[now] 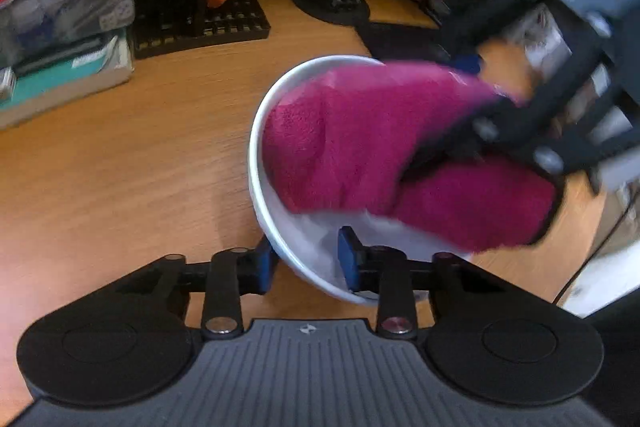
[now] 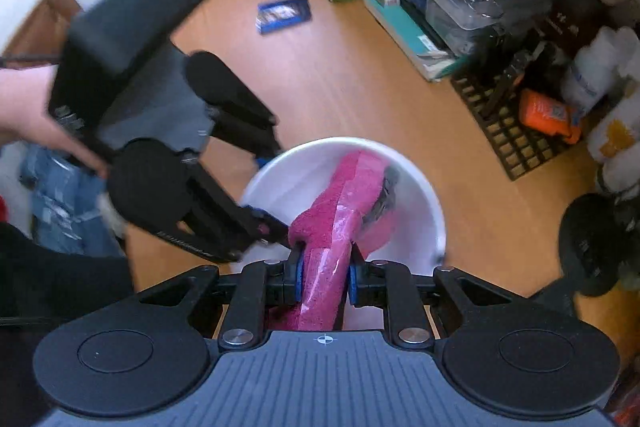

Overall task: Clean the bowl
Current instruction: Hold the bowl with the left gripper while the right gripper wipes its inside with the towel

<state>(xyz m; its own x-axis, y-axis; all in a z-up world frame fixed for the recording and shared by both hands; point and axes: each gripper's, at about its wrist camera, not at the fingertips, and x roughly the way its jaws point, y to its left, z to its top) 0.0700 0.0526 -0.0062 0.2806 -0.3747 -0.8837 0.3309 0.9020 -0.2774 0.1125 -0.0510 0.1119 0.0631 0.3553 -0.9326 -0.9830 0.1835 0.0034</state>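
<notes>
wiping looks underway: on the wooden table (image 1: 120,167) the white bowl (image 1: 264,131) sits, its near rim between the left gripper (image 1: 306,265) pads, seemingly pinched; the right gripper (image 2: 324,281) clamps the magenta cloth (image 1: 360,143) inside. next, judged: sweep the cloth round, bowl steadied.

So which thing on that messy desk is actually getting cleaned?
Look at the wooden desk, in the bare patch in front of the clutter. The white bowl sits there, the only round white dish, with a magenta cloth stuffed into it.
</notes>
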